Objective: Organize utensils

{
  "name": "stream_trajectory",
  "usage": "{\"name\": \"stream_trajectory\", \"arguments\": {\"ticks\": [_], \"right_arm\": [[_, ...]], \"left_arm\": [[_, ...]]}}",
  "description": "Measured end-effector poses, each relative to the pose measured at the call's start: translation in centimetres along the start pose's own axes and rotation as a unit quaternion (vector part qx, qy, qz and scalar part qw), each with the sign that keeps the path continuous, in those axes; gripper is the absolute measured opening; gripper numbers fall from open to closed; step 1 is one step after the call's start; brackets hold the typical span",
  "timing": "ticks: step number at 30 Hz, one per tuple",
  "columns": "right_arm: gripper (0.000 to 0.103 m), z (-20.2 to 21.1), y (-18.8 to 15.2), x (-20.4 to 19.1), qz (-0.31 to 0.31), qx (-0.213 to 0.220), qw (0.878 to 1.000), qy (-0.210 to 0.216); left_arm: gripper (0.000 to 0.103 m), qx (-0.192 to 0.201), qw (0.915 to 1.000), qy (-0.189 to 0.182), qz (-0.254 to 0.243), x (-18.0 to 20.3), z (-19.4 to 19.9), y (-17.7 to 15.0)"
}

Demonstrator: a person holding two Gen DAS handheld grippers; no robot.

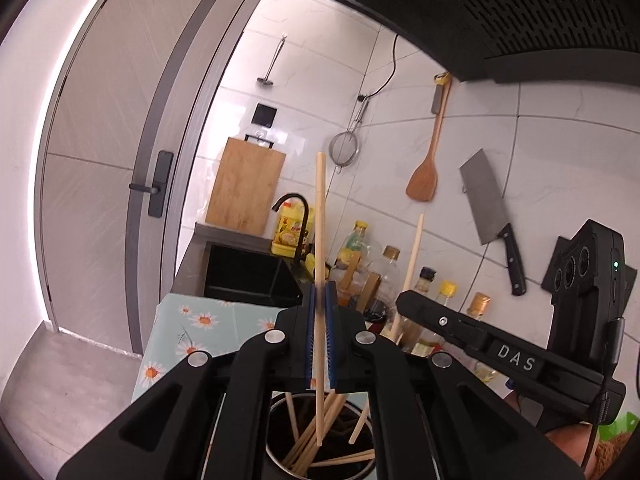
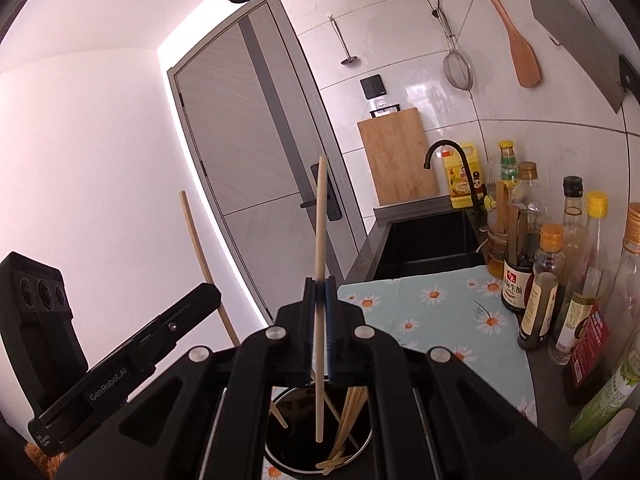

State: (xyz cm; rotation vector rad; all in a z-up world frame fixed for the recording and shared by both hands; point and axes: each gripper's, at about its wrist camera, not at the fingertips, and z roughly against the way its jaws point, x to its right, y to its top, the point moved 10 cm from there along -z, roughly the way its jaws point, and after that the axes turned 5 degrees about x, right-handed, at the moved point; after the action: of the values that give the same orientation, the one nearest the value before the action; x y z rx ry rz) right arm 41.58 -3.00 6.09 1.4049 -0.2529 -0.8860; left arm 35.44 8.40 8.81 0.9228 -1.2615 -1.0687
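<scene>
A tiled kitchen wall hung with a cleaver (image 1: 490, 204), a wooden spatula (image 1: 425, 178) and a strainer (image 1: 344, 150) is seen beyond a desk (image 2: 538, 364) spread with a daisy-print cloth (image 2: 440, 304). One chopstick (image 1: 319, 240) is pinched upright in the left claw (image 1: 320, 300), its lower end hanging in the round holder (image 1: 276, 452) directly below; a second chopstick (image 2: 319, 280) is pinched likewise in the right claw (image 2: 319, 300) just beside it, over the same holder. The dropping-in step appears to be in hand; next, both sticks would need lowering and releasing among those already stored.
</scene>
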Motion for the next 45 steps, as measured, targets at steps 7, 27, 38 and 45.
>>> {"name": "stream_trajectory", "arguments": {"ticks": [7,27,38,45], "right_arm": [[0.006,-1.2,-2.5,1.1,-0.012,-0.025,1.0,-0.012],[0.098,7.6,-0.8,-0.4,-0.012,0.007,1.0,0.002],[0.098,15.1,-5.2,-2.8,0.055,-0.049,0.997,-0.021],[0.098,20.1,-9.1,-3.5,0.081,-0.074,0.993,-0.033]], "left_arm": [[0.006,-0.027,0.9994,0.023,-0.005,-1.9,-0.6,-2.4],[0.097,-0.004,0.9992,0.04,-0.01,-1.6,7.6,0.6],[0.097,-0.025,0.9972,0.036,-0.06,0.9,15.9,-1.0],[0.097,-0.074,0.9944,0.046,-0.06,1.3,20.4,-5.1]]}}
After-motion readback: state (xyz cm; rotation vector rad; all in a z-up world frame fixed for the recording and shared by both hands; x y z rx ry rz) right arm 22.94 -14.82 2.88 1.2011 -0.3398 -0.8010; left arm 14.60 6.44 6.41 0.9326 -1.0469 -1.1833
